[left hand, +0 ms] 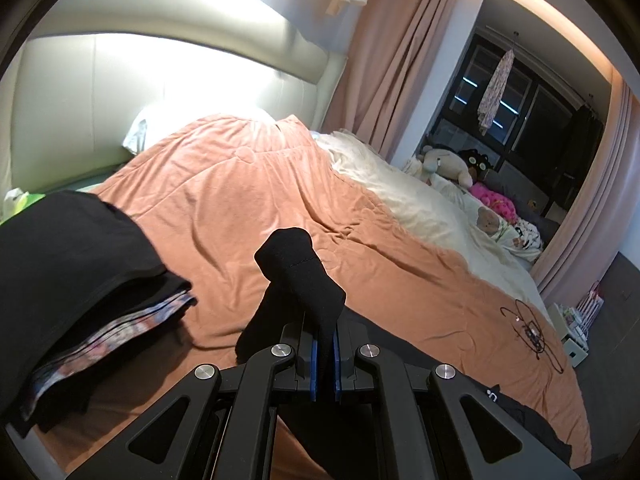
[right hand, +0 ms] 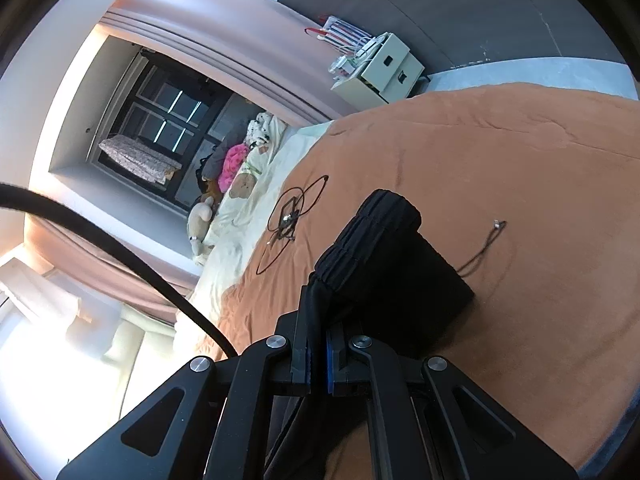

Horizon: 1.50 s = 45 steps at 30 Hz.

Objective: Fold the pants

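The black pants [left hand: 298,276] stick up in a bunched fold from between the blue pads of my left gripper [left hand: 325,350], which is shut on them above the orange bedspread [left hand: 248,184]. More black cloth trails down under the gripper. In the right wrist view my right gripper [right hand: 318,354] is shut on the pants' ribbed elastic waistband [right hand: 372,232], which stands bunched ahead of the fingers, with the rest of the pants hanging off to the right over the bedspread [right hand: 500,160]. A thin drawstring [right hand: 480,248] dangles from the waistband.
A stack of folded dark clothes [left hand: 80,264] lies at the left on the bed. A coiled black cable [left hand: 532,328] rests on the bedspread, also coiled cable [right hand: 292,216]. Cream bedding and plush toys [left hand: 448,164] line the far side. A bedside cabinet [right hand: 384,68] stands beyond the bed.
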Tool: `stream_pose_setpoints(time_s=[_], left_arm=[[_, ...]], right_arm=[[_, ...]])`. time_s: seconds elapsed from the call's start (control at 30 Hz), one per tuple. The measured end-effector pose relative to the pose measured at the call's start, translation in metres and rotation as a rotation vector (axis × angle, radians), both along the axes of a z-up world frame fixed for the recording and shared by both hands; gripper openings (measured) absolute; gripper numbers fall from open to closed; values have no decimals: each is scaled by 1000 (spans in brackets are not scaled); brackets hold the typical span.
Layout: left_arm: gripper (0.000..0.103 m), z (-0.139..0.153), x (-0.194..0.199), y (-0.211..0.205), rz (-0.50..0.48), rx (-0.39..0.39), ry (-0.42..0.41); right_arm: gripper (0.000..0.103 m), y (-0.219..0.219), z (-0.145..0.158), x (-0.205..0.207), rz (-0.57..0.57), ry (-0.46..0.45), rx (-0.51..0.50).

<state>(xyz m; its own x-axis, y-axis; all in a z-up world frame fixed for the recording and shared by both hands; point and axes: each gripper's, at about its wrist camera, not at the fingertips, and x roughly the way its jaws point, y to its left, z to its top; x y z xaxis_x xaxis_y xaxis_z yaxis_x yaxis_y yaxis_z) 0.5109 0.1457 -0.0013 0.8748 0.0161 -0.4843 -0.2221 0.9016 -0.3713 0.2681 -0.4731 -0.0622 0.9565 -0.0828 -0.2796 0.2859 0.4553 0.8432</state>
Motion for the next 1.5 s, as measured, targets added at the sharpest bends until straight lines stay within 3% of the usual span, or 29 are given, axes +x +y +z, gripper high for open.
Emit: stream_pose_setpoints(time_s=[0.37, 0.8, 1.13, 1.37, 1.43, 1.47, 1.5], left_arm=[[5, -34, 88, -15, 16, 27, 79], [5, -99, 195, -40, 14, 99, 239], [5, -150, 247, -47, 37, 145, 357], [6, -169, 270, -51, 28, 169, 410], [8, -171, 276, -54, 22, 173, 442], [14, -171, 277, -55, 23, 171, 449], [21, -169, 276, -55, 21, 165, 451]], right_arm=[[1, -6, -1, 70, -10, 29, 22], [2, -30, -8, 161, -39, 153, 60], [2, -36, -14, 194, -55, 202, 88], [2, -33, -17, 205, -65, 231, 93], [6, -32, -16, 207, -64, 227, 100], [8, -32, -17, 206, -62, 220, 113], [20, -32, -18, 206, -50, 212, 130]])
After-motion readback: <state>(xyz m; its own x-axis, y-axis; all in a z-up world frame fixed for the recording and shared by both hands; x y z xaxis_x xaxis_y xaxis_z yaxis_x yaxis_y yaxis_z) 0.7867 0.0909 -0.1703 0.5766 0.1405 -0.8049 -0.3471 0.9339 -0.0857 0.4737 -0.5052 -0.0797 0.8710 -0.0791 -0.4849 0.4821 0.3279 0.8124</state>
